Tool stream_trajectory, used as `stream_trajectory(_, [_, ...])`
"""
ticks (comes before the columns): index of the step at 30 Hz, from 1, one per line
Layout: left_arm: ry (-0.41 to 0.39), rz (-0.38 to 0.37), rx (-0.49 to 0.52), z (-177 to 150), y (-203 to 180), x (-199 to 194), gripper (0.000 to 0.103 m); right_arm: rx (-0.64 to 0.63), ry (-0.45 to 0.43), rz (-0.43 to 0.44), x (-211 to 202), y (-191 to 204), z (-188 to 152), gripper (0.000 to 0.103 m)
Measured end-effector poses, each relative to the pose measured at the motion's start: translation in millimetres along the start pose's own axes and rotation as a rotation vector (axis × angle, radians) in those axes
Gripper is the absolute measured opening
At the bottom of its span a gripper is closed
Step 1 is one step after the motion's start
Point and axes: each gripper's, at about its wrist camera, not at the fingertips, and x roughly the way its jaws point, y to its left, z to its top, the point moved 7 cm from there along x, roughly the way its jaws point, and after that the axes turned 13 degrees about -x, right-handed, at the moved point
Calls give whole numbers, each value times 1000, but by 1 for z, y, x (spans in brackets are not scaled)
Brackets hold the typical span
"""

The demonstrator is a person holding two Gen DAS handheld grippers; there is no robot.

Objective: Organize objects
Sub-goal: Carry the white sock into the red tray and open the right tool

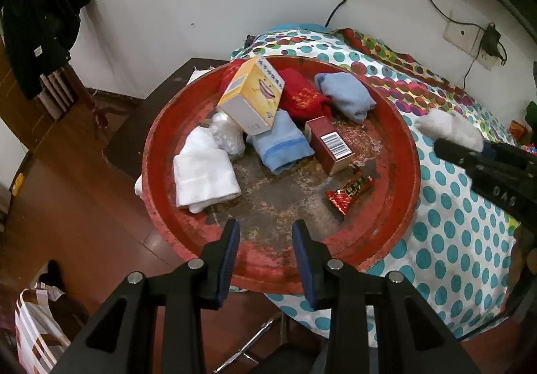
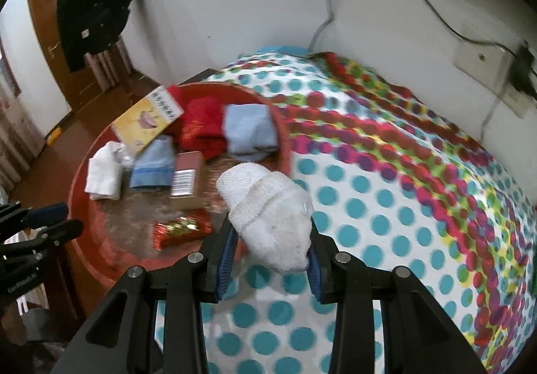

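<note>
A round red tray (image 1: 161,152) (image 2: 80,179) holds folded cloths, socks and boxes: a white cloth (image 1: 204,172), a yellow box (image 1: 251,95), a red cloth (image 1: 302,97), a light blue sock bundle (image 1: 345,95), a dark red box (image 1: 330,146) and a shiny red packet (image 1: 349,191). My right gripper (image 2: 270,256) is shut on a rolled white sock (image 2: 268,209) and holds it above the dotted bedcover, just right of the tray. From the left wrist this sock (image 1: 449,125) shows at the right. My left gripper (image 1: 265,239) hovers over the tray's near rim, jaws apart, nothing between them.
The tray rests partly on a dark wooden stand (image 1: 147,112) and partly on the bed with a dotted cover (image 2: 402,206). Cables and a wall socket (image 1: 470,38) hang behind the bed. A striped bag (image 1: 33,333) lies on the floor at the left.
</note>
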Motion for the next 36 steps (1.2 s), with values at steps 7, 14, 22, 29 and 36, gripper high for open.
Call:
stream_trajectory(7, [-16, 15, -55, 10, 20, -6, 33, -16, 38, 28, 15, 31, 19, 35])
stream_trajectory(14, [-9, 19, -87, 14, 33, -3, 45, -28, 72, 21, 32, 46, 34, 36])
stream_trajectory(22, [26, 98, -56, 9, 38, 10, 47, -14, 116, 34, 49, 55, 42, 36])
stream_trajectory(29, [42, 66, -125, 12, 51, 10, 47, -11, 139, 32, 59, 60, 49, 36])
stream_trajectory(36, [45, 65, -139, 13, 55, 8, 47, -5, 171, 5, 66, 63, 52, 38])
